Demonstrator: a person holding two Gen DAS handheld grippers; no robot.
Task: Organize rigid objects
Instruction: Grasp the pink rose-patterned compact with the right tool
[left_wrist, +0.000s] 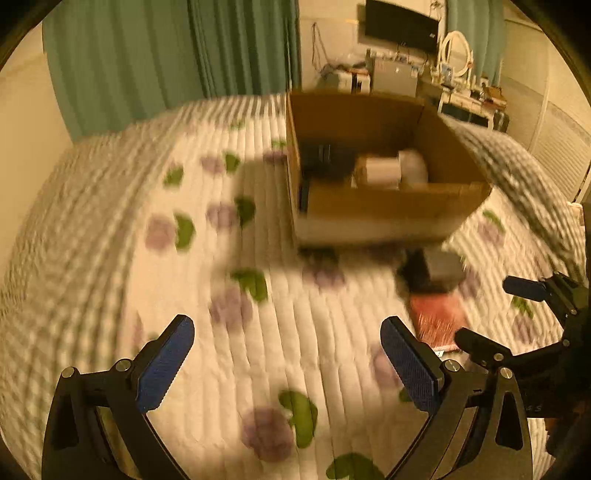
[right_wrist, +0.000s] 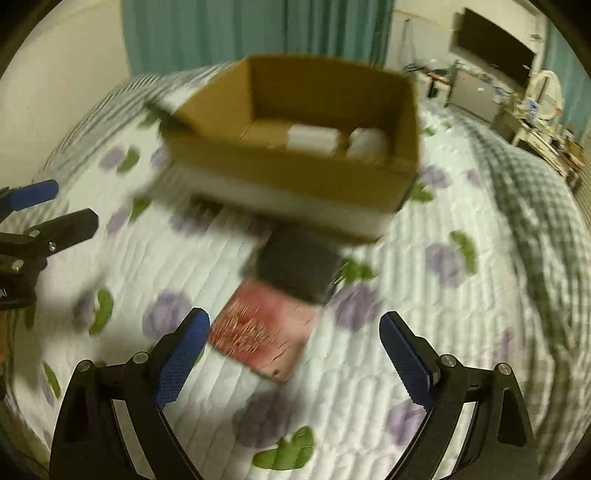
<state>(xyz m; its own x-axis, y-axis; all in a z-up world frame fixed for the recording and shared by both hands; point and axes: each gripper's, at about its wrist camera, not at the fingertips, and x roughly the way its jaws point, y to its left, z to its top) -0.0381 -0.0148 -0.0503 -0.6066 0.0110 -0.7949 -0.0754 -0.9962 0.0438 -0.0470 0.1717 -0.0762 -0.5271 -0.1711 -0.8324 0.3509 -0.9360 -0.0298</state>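
An open cardboard box (left_wrist: 391, 206) (right_wrist: 295, 173) stands on the bed and holds a white box (left_wrist: 380, 170) (right_wrist: 314, 137), a white round object (left_wrist: 413, 166) (right_wrist: 369, 142) and a dark item (left_wrist: 325, 160). In front of the box lie a dark block (left_wrist: 439, 269) (right_wrist: 299, 266) and a flat red-pink package (left_wrist: 437, 317) (right_wrist: 266, 328), touching each other. My left gripper (left_wrist: 288, 365) is open and empty over the quilt, left of the package. My right gripper (right_wrist: 293, 354) (left_wrist: 484, 314) is open and empty just above the red package.
The bed has a white quilt with purple and green flowers (left_wrist: 236, 306) (right_wrist: 443, 258). A checked blanket (left_wrist: 517, 166) (right_wrist: 535, 206) lies at the right. Green curtains (left_wrist: 166, 55), a desk with clutter (left_wrist: 461, 85) and a dark screen (left_wrist: 402, 26) are behind. Both views are motion-blurred.
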